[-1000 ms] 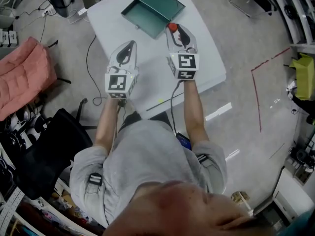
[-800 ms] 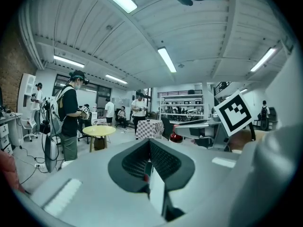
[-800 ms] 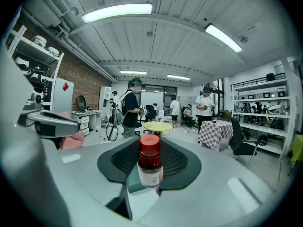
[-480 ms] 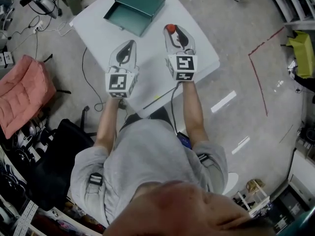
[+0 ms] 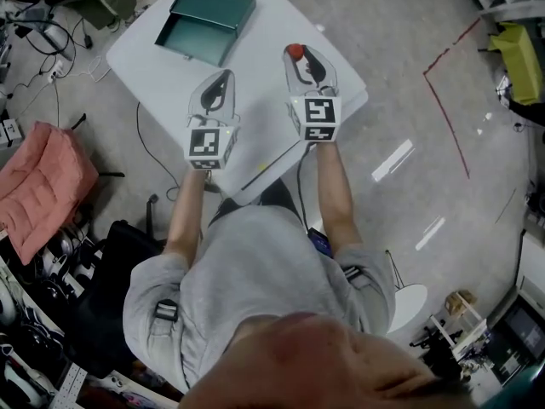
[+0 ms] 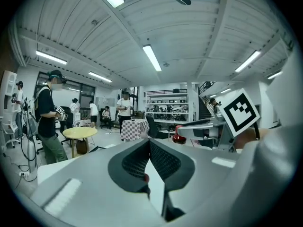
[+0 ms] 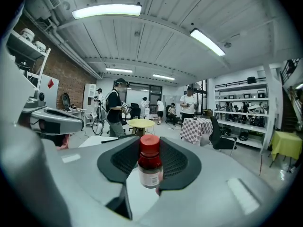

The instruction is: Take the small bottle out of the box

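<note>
In the right gripper view a small bottle [image 7: 150, 167] with a red cap, dark red contents and a white label stands upright between the pads of my right gripper [image 7: 150, 175], which is shut on it. The head view shows that gripper [image 5: 299, 55] held above the white table [image 5: 255, 135], the red cap [image 5: 295, 51] at its tip. The green box [image 5: 204, 20] lies open at the table's far left, well apart from the bottle. My left gripper [image 5: 223, 81] hovers beside the right one, its jaws [image 6: 149, 143] shut on nothing.
The table's right corner and near edge lie close under both grippers. A pink cushion [image 5: 38, 194] and a black chair [image 5: 111, 262] sit on the floor at the left, with cables nearby. Red tape [image 5: 443, 100] marks the floor at the right. People stand far off in the room.
Both grippers, with the bottle in the right one, have drawn away from the green box toward the table's right corner. The box now lies farther left in the head view.
</note>
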Demonstrator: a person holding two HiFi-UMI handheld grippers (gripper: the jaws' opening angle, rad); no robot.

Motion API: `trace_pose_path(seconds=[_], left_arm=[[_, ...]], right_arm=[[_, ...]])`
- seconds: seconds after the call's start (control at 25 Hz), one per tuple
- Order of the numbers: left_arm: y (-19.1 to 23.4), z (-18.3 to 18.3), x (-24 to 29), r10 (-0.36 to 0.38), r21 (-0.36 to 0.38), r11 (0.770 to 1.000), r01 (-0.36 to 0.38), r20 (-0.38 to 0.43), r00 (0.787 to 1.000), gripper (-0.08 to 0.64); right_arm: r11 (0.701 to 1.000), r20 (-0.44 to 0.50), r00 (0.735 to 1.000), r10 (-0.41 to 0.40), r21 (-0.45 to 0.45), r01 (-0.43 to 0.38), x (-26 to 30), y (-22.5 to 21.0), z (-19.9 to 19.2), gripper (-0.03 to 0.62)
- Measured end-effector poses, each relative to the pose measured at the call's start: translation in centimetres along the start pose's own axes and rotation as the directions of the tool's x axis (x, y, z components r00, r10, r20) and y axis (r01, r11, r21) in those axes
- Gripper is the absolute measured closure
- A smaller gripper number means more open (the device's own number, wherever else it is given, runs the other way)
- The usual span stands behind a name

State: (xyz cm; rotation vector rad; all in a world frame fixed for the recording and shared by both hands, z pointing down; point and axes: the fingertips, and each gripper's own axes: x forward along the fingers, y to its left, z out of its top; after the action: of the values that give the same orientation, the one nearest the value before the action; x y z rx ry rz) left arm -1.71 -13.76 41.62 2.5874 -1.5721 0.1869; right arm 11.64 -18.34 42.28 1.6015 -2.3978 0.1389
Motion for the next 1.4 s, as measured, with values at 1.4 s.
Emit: trace_pose_path(seconds=[1.4], left_arm=[[-9.9,-3.3,9.8,-0.217,0.024,0.975,0.220,-0.085,0.972,0.548]], right_arm=[[0.976,-0.084,0.976,-0.201,0.066,0.206,-3.5,-12.7,-6.7,0.462]])
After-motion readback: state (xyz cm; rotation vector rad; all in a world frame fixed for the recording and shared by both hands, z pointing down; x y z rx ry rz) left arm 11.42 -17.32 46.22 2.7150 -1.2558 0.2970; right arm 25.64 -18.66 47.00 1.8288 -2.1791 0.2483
